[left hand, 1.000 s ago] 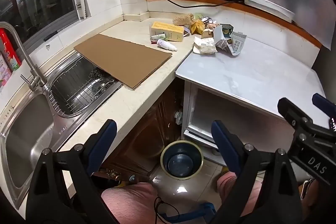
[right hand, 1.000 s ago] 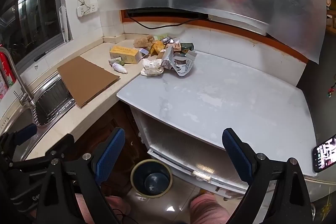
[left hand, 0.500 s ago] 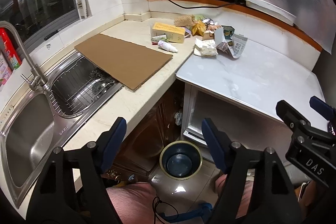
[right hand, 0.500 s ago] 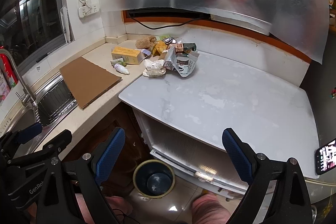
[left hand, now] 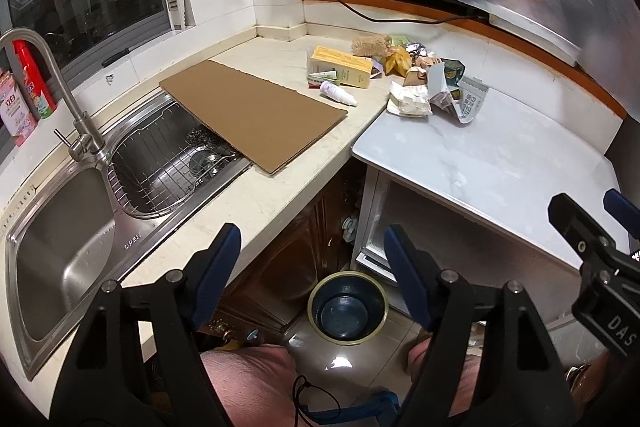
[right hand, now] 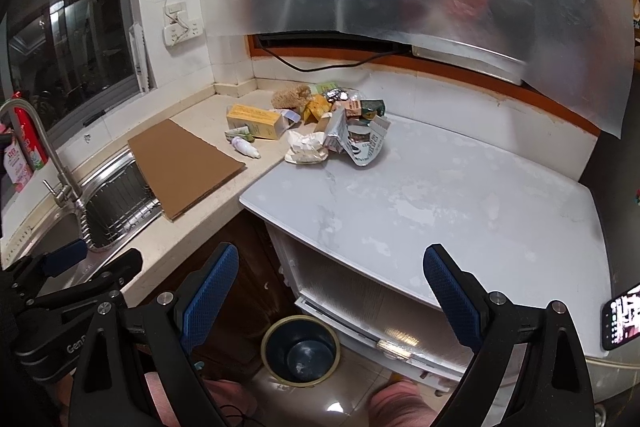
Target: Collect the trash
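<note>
Starting at the left edge of the left wrist view, a steel sink (left hand: 68,247) sits under a curved faucet (left hand: 60,79), with a wire rack in the second basin beside it. Just right of that, a flat sheet of cardboard (left hand: 256,115) lies on the beige counter (left hand: 256,203), one edge overhanging the rack. Further right, in the far corner where the counter meets the white tabletop (left hand: 500,155), the trash pile (left hand: 404,83) is heaped: a yellow box (left hand: 340,67), a small white bottle (left hand: 338,94) lying on its side, crumpled paper (left hand: 410,101) and assorted wrappers. Low in the same view the left gripper (left hand: 312,251) hangs well short of the pile, its blue-padded jaws standing apart with nothing between them, framing a dark blue bin (left hand: 347,309) on the floor below the counter edge. The person's knees show at the bottom. In the right wrist view the right gripper (right hand: 330,273) is likewise spread wide and empty, held over the tabletop's near edge, with the bin (right hand: 301,349) between its jaws on the floor. At the far right edge a phone (right hand: 622,317) with a lit screen rests on the tabletop corner.
</note>
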Demonstrator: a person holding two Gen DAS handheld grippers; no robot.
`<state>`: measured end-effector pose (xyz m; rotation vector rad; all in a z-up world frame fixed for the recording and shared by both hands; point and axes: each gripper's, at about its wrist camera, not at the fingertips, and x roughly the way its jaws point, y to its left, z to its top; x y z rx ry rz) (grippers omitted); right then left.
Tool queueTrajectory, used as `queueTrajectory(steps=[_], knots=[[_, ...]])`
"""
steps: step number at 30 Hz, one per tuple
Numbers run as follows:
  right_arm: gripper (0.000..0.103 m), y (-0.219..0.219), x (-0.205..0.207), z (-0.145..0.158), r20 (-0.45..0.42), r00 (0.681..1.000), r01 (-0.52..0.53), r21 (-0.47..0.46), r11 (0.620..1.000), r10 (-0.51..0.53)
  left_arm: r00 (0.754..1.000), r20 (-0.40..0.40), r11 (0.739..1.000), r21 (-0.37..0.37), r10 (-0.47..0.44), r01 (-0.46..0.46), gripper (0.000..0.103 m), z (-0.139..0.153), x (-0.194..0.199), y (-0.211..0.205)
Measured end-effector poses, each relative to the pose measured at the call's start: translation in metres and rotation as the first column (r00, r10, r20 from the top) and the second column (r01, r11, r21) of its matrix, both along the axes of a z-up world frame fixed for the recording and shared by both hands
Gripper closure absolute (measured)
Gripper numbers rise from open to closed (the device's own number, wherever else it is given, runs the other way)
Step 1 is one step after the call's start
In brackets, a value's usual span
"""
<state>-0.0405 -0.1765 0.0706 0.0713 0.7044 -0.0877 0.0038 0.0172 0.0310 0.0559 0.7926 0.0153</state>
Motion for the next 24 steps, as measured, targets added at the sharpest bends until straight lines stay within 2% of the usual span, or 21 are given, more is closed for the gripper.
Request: queueTrajectory(steps=[3,11,17,20,22,24], knots=[[0.008,-0.003,-0.003,0.003,0.006,1.0,-0.01,0.016,1.0,0.01,1.0,0.013,1.0,0.019,-0.009,0.009,0.031,0.003,0.0,-0.004],[0.008,-0.013,-0.004,0.013,0.027,0.999,-0.021,0.03,0.999,0.02,0.999,0.022,0.999,-0.015,-0.042,0.043,0.031,0.013,0.0,-0.01],[0.008,-0.021,0.001,0.022,0.034,0.998,-0.046,0.08,0.996,0.043,0.993,0.102,0.998,0.02,-0.061,0.059,0.031,0.026,-0.005,-0.02],[0.013,-0.023,0.005,0.024,0.039,0.998,-0.05,0.072,0.996,0.047,0.99,0.126,0.997,0.039,-0.069,0.065,0.031,0.032,-0.004,-0.025],[0.02,-0.022,0.008,0.025,0.036,0.998,-0.06,0.061,0.996,0.058,0.99,0.114,0.996,0.027,-0.087,0.084,0.031,0.035,0.0,-0.027],[0.023,-0.021,0.013,0.025,0.026,0.997,-0.073,0.067,0.995,0.071,0.991,0.092,0.995,0.008,-0.102,0.101,0.031,0.036,0.004,-0.027]])
